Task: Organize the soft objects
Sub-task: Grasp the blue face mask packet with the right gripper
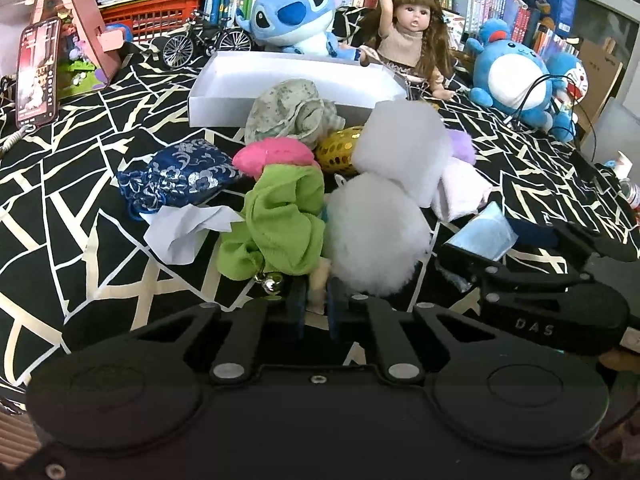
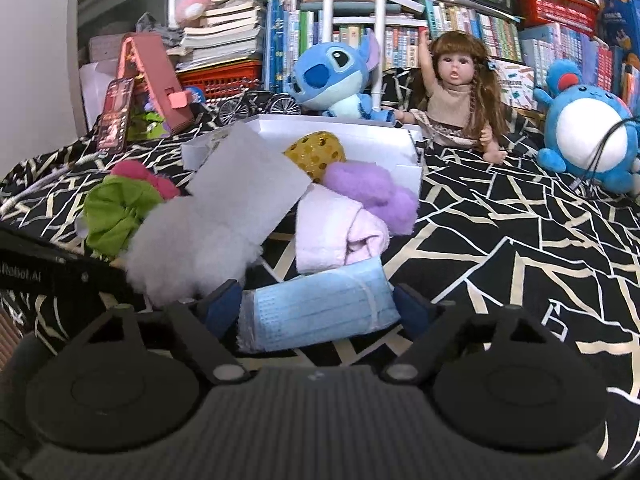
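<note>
A heap of soft things lies on the black patterned cloth in front of an open white box (image 1: 224, 80). My left gripper (image 1: 318, 300) is shut on a small beige piece (image 1: 320, 282) that pokes out between the green cloth (image 1: 280, 220) with its bell and the white cotton fluff (image 1: 372, 236). A white foam block (image 1: 400, 144) leans behind the fluff. My right gripper (image 2: 316, 306) has its pads against both ends of a folded blue face mask (image 2: 316, 312) that rests on the cloth. A pale pink towel (image 2: 336, 232) and purple fluff (image 2: 372, 192) lie just beyond the mask.
A blue brocade pouch (image 1: 180, 176), crumpled white paper (image 1: 184, 232), a pink pad (image 1: 276, 156), a gold mesh ball (image 1: 336, 152) and a floral cloth (image 1: 288, 112) fill the heap. Behind stand a Stitch plush (image 1: 292, 12), a doll (image 1: 412, 28), a round blue plush (image 1: 516, 76), a phone (image 1: 36, 72) and books.
</note>
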### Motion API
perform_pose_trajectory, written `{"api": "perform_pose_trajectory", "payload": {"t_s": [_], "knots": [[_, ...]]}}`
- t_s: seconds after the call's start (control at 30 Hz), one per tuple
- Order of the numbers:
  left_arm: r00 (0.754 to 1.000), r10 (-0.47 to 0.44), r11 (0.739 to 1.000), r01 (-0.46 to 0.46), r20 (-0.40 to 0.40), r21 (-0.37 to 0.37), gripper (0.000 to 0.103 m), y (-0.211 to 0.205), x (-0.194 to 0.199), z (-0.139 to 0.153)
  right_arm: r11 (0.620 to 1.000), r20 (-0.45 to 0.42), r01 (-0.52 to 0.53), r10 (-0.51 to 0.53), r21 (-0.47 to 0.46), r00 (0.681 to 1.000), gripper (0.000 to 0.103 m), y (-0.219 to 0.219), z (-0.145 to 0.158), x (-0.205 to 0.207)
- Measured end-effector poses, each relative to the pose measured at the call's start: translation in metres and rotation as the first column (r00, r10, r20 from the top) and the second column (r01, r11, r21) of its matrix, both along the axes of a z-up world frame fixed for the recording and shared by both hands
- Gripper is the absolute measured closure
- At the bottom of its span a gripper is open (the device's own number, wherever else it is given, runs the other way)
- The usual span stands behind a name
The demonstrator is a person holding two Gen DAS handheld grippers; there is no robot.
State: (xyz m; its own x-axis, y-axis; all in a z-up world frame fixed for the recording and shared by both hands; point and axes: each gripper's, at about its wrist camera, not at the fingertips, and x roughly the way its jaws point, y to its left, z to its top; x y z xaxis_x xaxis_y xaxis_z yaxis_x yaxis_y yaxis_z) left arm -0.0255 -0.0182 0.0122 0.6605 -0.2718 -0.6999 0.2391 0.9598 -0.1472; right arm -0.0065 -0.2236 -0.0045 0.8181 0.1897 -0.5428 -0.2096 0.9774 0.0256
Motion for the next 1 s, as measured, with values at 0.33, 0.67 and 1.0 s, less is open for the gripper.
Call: {"api": "perform_pose_trajectory", "payload": {"t_s": [0.33,0.67,1.0], "knots": [[1.0,-0.012,1.0,0.012,0.022,-0.008,0.094,0.002,-0.01,0.012,0.999,0.006,-0.03,0.03,-0.013,1.0,0.021,0.011,-0.003,0.004],[0.997,-0.064,0.997,0.066,0.041,-0.035,0.094,-0.002,-0.015,0.021,0.999,0.013,0.049,-0.049,0.01,0.999,0.05,-0.003,0.007,-0.001],[0.995,-0.062,0.997,0.065,0.079,-0.042,0.094,0.001,-0.011,0.031,0.999,-0.018,-0.034,0.034,0.036,0.999,0.0,0.006,-0.005,0.002]]}}
